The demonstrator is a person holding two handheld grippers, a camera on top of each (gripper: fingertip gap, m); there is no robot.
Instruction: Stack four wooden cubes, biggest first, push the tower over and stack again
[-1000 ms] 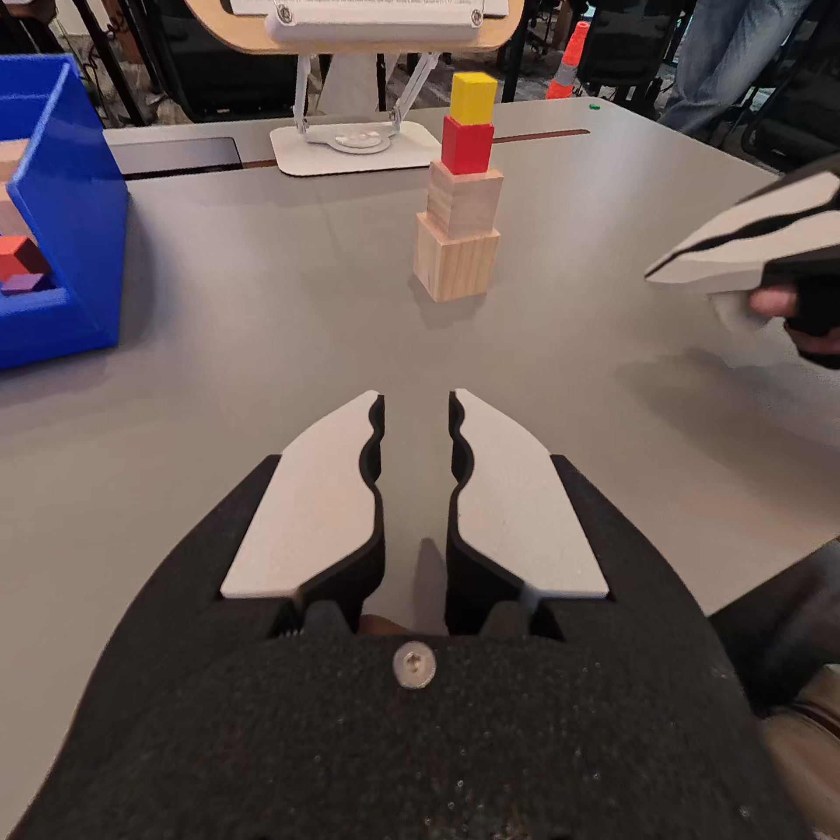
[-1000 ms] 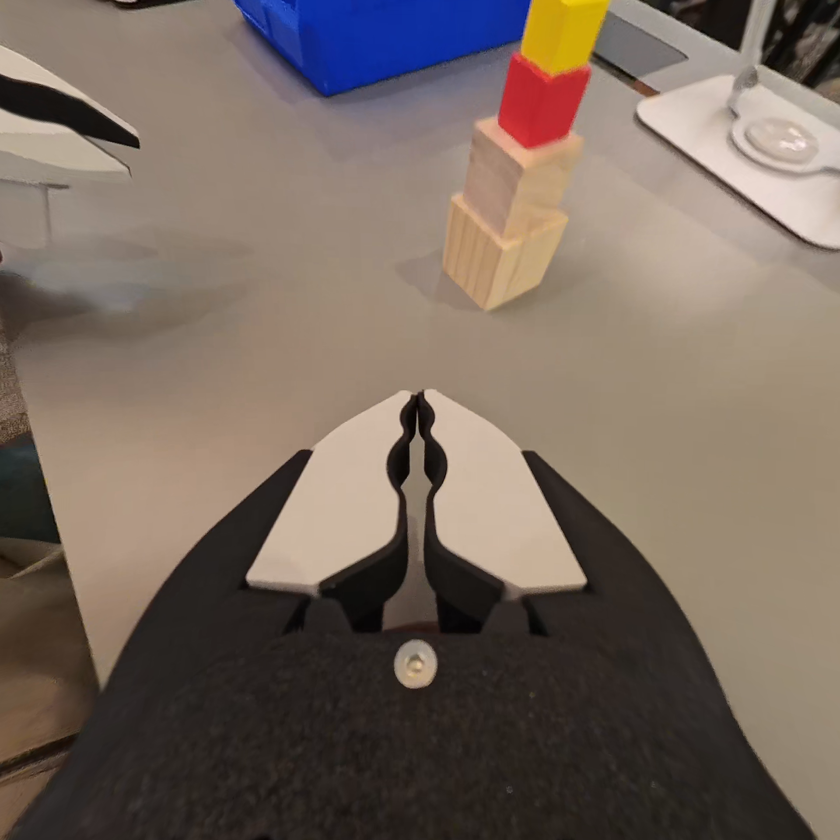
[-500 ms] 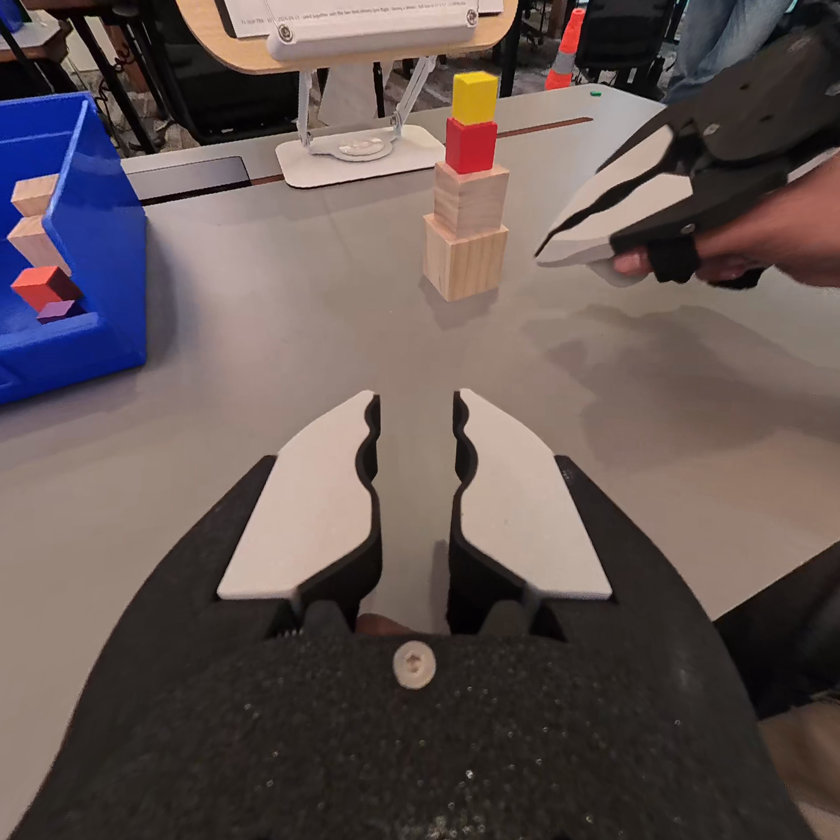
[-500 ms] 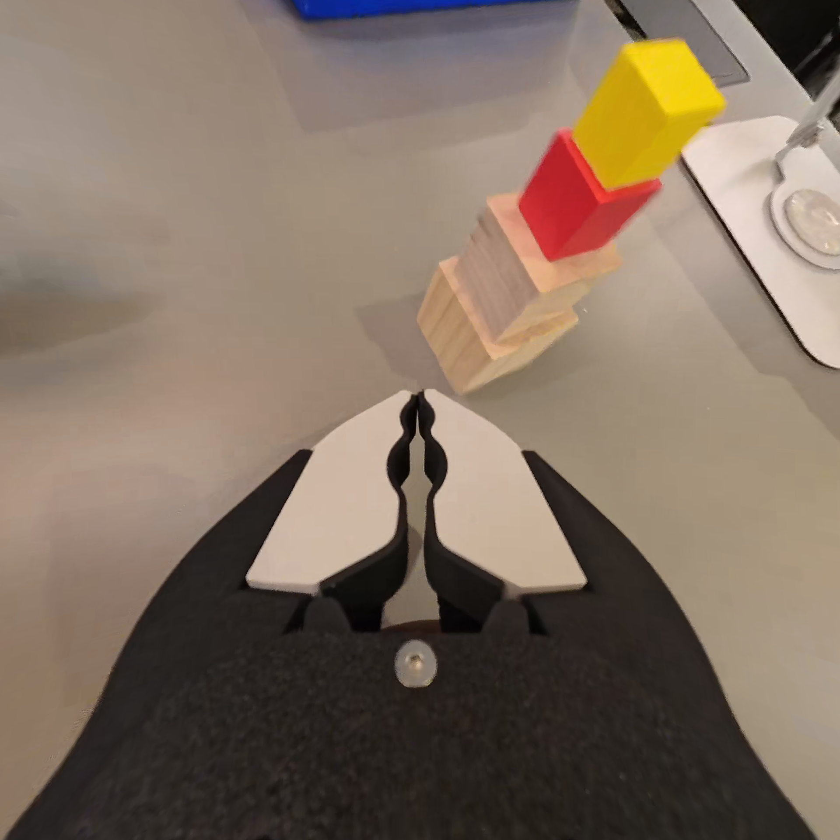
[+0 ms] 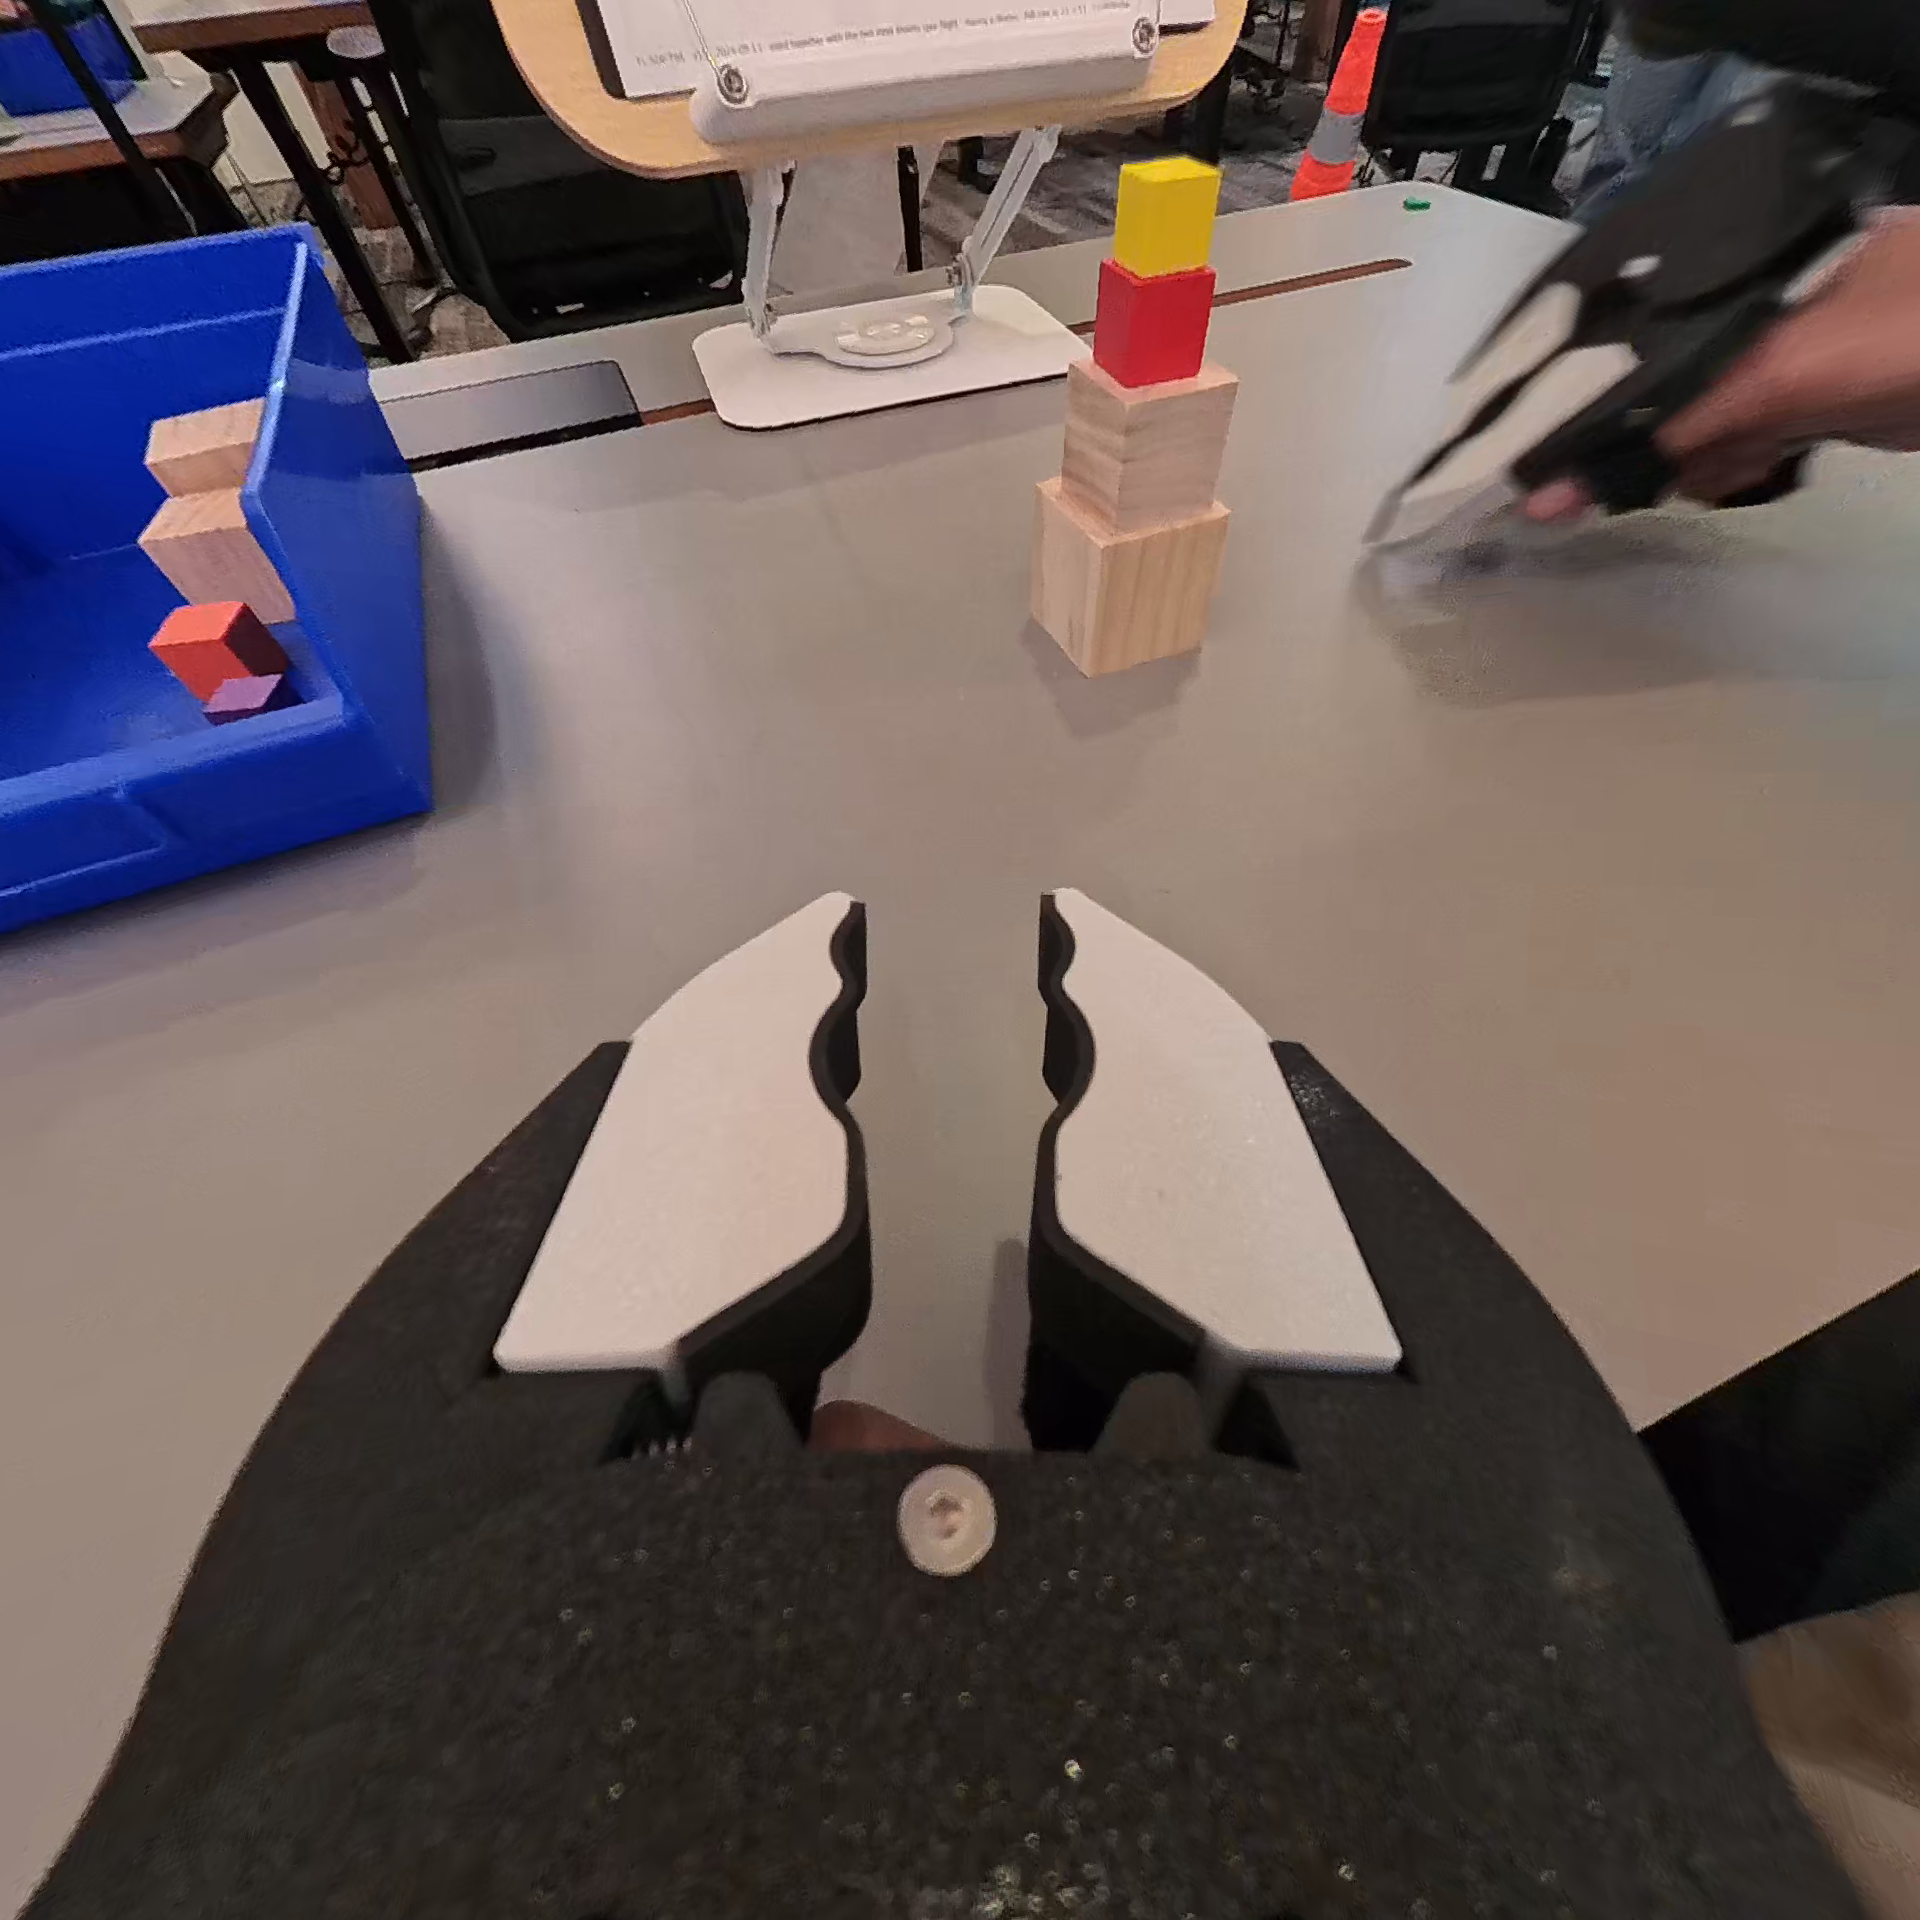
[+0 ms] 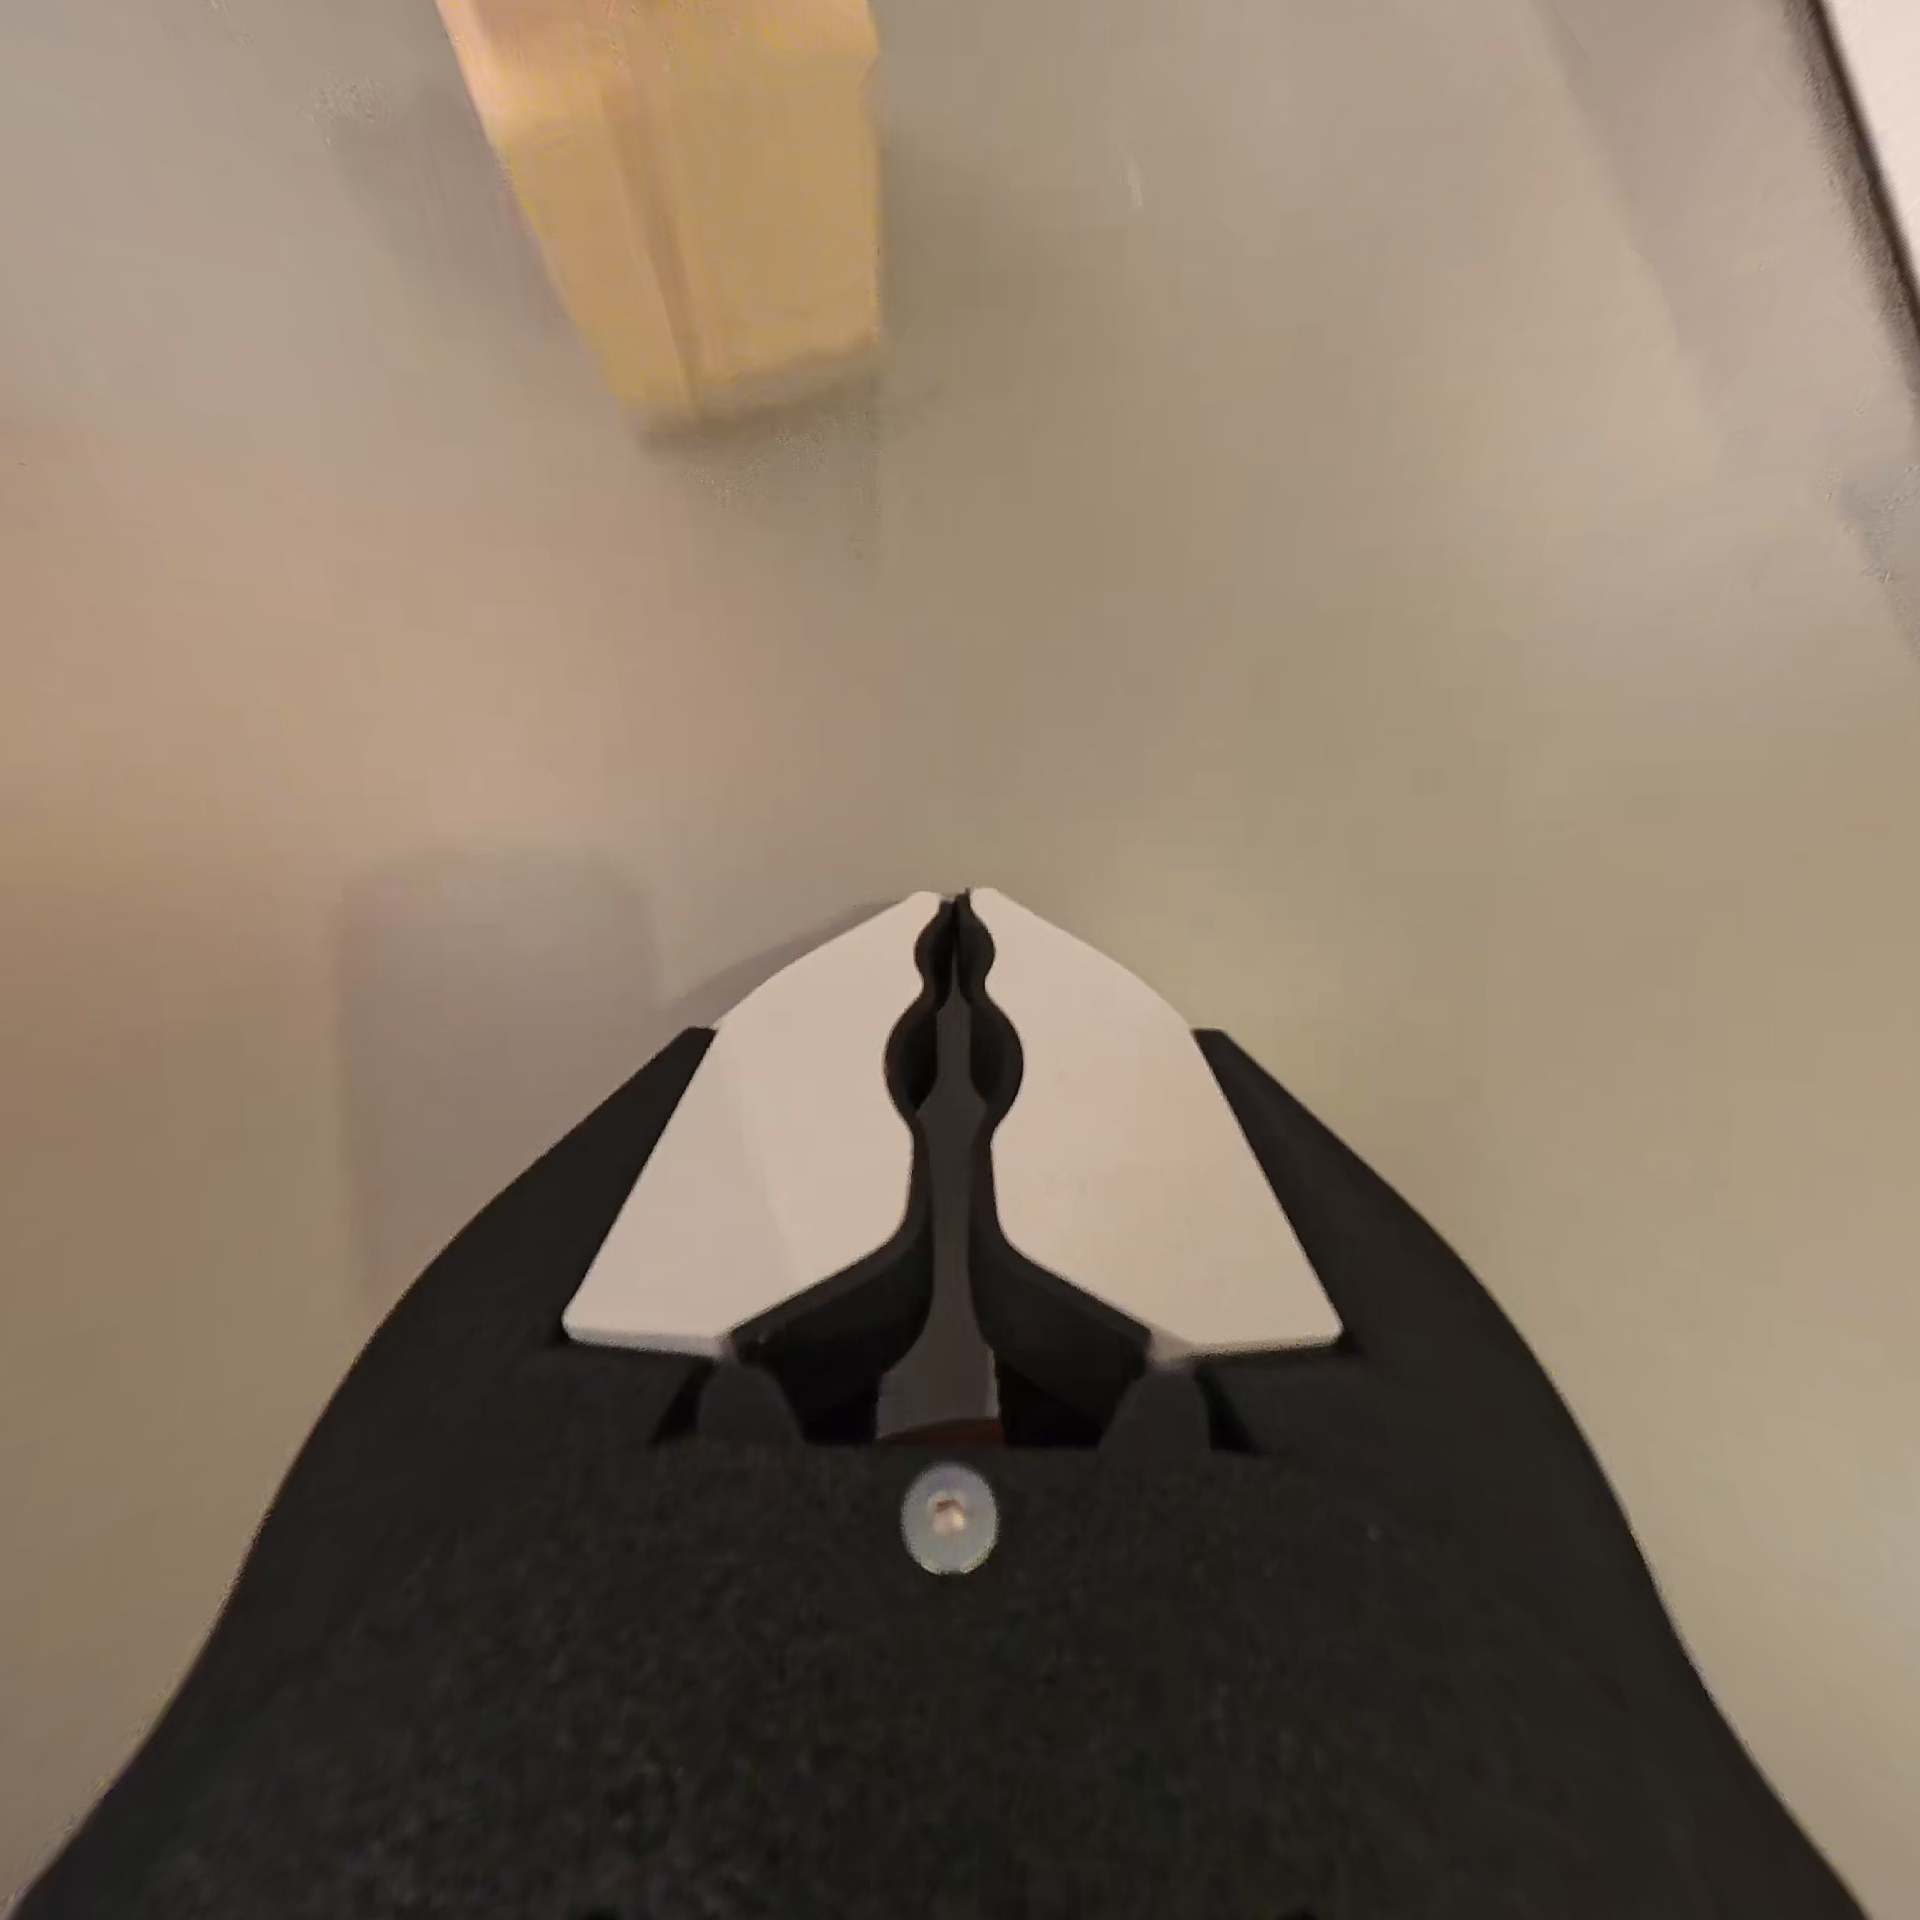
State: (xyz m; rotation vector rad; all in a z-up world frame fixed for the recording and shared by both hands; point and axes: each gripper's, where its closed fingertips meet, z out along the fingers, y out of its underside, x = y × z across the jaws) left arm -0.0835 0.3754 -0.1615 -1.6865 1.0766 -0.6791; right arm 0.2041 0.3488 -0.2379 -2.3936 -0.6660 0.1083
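Observation:
A tower of four cubes stands upright on the grey table (image 5: 727,675): a large plain wooden cube (image 5: 1127,577) at the bottom, a smaller plain wooden cube (image 5: 1148,442), a red cube (image 5: 1153,322), and a yellow cube (image 5: 1166,216) on top. My left gripper (image 5: 951,909) is open and empty, well in front of the tower. My right gripper (image 6: 956,896) is shut and empty, tilted down at the table, with only the blurred bottom cube (image 6: 686,197) ahead of it. It also shows blurred in the left wrist view (image 5: 1392,525), low and to the right of the tower.
A blue bin (image 5: 343,582) at the left holds plain wooden cubes, a red cube (image 5: 208,644) and a purple cube (image 5: 244,696). A white stand base (image 5: 883,353) with a board sits behind the tower. An orange cone (image 5: 1340,114) is on the floor beyond.
My right gripper has dropped low toward the table and tilted down, so its view now shows only the bottom cube. The tower still stands. My left gripper has shifted slightly.

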